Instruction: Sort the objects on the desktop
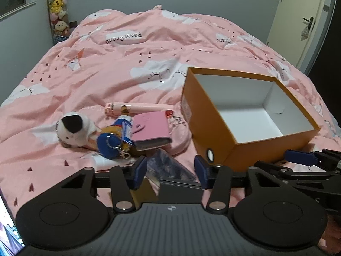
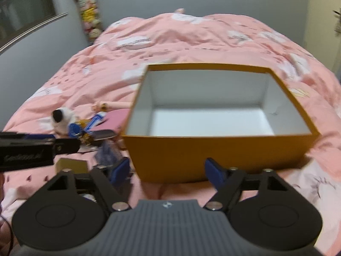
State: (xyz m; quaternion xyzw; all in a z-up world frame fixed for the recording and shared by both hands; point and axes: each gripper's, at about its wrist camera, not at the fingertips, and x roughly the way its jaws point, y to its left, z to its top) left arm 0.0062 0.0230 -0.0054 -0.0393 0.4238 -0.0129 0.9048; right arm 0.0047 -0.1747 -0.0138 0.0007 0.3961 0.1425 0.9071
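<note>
An open orange box (image 1: 215, 136) with a white inside sits on the pink bed; it also shows in the right wrist view (image 2: 181, 155). Left of it lies a heap: a white plush (image 1: 73, 131), a blue and brown plush keychain (image 1: 111, 145), a pink wallet (image 1: 150, 129), a pink stick (image 1: 138, 107) and a clear bag (image 1: 168, 166). My left gripper (image 1: 171, 170) is open and empty, just in front of the bag. My right gripper (image 2: 168, 171) is open and empty, close to the box's near wall.
The pink quilt (image 1: 127, 64) covers the whole bed. A small tan box (image 2: 73, 165) lies near the left gripper. Stuffed toys (image 1: 58, 10) hang on the far wall. A door (image 1: 307, 21) is at the right.
</note>
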